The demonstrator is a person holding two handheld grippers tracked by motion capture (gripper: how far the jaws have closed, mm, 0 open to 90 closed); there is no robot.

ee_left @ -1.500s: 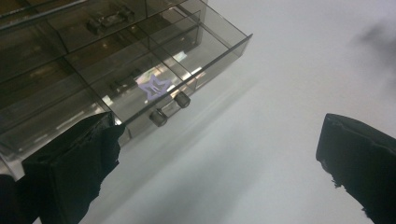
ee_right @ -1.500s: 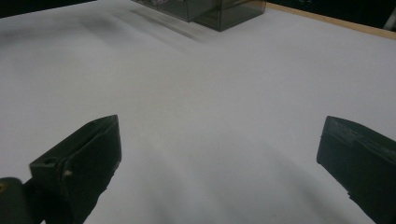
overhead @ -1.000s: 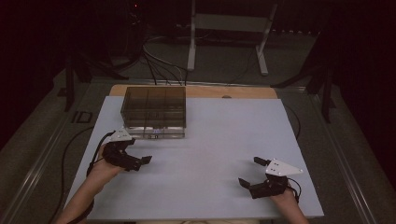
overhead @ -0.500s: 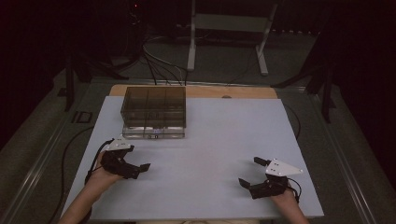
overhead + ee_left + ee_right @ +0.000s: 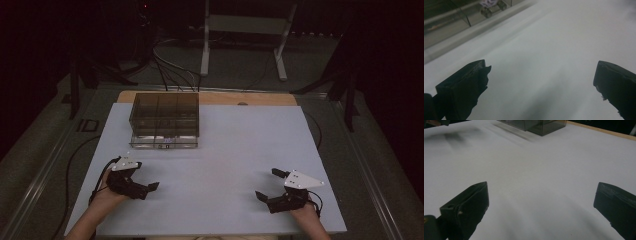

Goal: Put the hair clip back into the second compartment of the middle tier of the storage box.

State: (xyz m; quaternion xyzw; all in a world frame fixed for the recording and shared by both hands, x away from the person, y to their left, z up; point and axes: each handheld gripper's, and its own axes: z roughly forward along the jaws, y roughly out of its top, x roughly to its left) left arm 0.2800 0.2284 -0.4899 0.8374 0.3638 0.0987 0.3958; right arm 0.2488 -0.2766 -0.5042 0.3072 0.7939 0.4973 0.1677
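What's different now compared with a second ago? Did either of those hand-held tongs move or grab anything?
The left tongs drew back toward the person's edge of the table, away from the clear box, with jaws open and nothing gripped or released. The right tongs stayed put, also open and empty. The box did not move.

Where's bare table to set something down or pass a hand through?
The white table is bare between the left gripper and right gripper, and along the whole right half beside the clear organizer box. Only the far-left corner, where the box stands, is taken.
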